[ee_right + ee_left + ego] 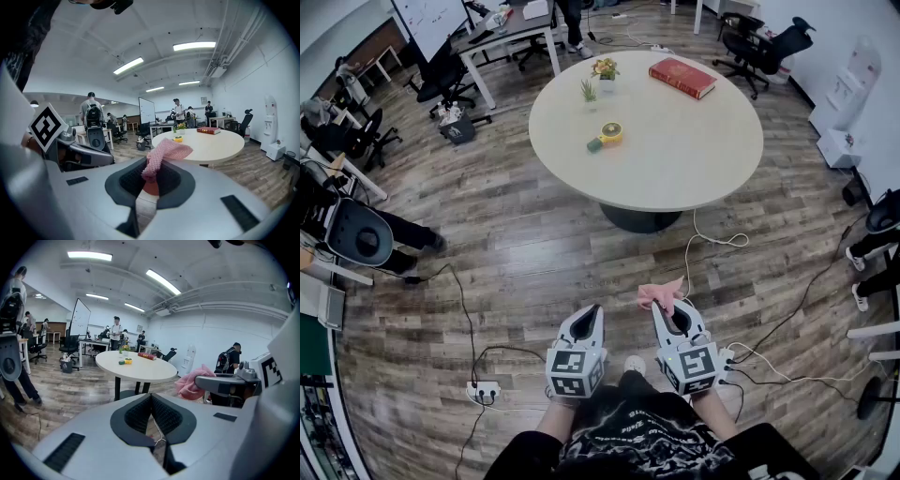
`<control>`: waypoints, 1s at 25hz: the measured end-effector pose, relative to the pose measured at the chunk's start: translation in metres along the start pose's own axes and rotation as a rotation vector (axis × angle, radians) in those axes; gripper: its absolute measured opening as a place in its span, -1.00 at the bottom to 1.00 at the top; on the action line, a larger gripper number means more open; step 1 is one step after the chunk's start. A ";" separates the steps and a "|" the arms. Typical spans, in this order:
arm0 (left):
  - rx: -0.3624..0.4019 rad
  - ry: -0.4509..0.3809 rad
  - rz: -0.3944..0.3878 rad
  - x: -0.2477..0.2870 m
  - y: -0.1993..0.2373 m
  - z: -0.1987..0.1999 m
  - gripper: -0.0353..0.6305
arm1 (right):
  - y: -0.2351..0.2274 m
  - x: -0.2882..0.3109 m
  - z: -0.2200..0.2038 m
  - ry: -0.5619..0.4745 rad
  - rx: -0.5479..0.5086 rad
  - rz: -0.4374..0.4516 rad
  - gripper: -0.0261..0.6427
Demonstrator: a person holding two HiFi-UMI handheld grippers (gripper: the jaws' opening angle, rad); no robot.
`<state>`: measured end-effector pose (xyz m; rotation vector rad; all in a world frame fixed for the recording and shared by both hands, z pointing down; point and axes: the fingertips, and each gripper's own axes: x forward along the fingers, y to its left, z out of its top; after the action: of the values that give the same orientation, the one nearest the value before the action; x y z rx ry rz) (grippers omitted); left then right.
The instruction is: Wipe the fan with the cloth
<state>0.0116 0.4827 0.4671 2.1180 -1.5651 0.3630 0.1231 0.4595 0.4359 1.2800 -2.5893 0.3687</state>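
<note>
The fan (pixel 607 134) stands on the left part of the round tabletop (pixel 703 155), so I judge the step in hand is the approach. I'd carry the pink cloth (pixel 660 294) in with a firm pinch and its loose fold leading. The fan lies far ahead, well apart from both grippers. The right gripper (pixel 668 305) has its fingers pinching the cloth, and the left gripper (pixel 593 311) has its fingers pressed together on nothing.
</note>
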 end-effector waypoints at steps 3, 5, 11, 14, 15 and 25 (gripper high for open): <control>0.022 -0.001 -0.034 -0.019 -0.003 -0.009 -0.83 | 0.018 -0.013 -0.017 0.032 -0.011 -0.007 -0.80; 0.022 -0.006 -0.045 -0.033 0.000 -0.014 -0.83 | 0.032 -0.021 -0.023 0.046 -0.019 -0.015 -0.80; 0.023 -0.031 -0.058 -0.060 0.009 -0.020 -0.83 | 0.059 -0.033 -0.028 0.036 -0.026 -0.042 -0.80; 0.027 -0.053 -0.055 -0.069 0.010 -0.019 -0.83 | 0.061 -0.039 -0.028 0.035 -0.046 -0.065 -0.80; 0.029 -0.061 -0.054 -0.071 0.011 -0.018 -0.83 | 0.061 -0.041 -0.027 0.032 -0.047 -0.068 -0.80; 0.007 -0.125 -0.118 -0.072 -0.011 -0.007 -0.12 | 0.040 -0.057 -0.024 -0.004 -0.047 -0.088 -0.78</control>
<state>-0.0004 0.5479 0.4359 2.2647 -1.4985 0.1985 0.1272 0.5328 0.4355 1.3738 -2.5188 0.2877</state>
